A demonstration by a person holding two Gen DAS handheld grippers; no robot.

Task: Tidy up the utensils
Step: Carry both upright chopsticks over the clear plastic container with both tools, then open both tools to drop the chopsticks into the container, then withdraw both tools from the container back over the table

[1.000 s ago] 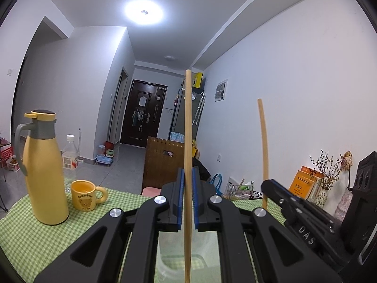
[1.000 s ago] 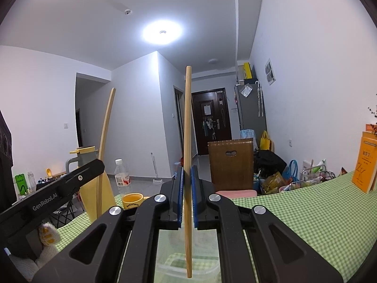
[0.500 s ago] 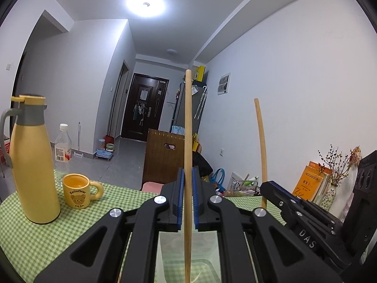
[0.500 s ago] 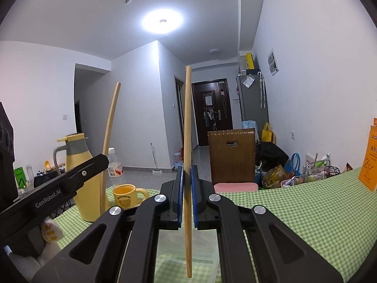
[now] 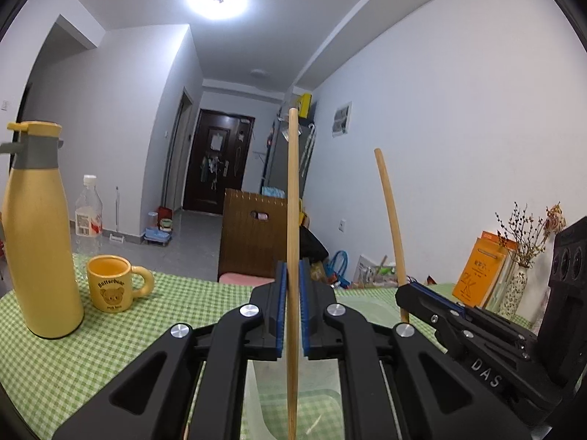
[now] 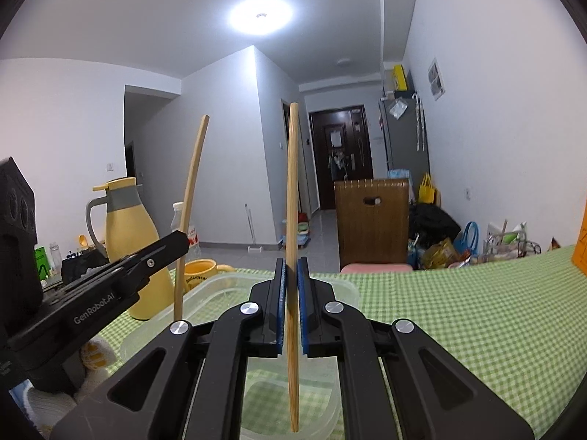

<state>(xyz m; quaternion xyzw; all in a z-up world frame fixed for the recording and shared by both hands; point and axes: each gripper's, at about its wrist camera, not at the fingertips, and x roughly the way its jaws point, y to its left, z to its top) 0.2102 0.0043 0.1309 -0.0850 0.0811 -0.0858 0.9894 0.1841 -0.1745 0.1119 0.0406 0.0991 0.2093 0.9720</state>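
Left chopstick (image 5: 292, 220): pale wood, smooth matt. Left gripper (image 5: 292, 311): matt black plastic, shiny metal screw heads (blue ribbed pads). Container (image 6: 234, 293): clear glossy plastic. Counter (image 6: 458, 311): green checked cloth. Flask (image 5: 36, 238): yellow, satin. Mug (image 5: 112, 282): glossy yellow ceramic.

What I can't see from either wrist camera

In my left view the chopstick (image 5: 292, 220) runs off the bottom edge, so its lower tip is lost to me, and the clear container (image 5: 293, 396) is mostly hidden behind my gripper's black frame. The yellow flask (image 5: 36, 234) is clipped at the left edge. The right view's door notices (image 6: 336, 138) are too small to read.
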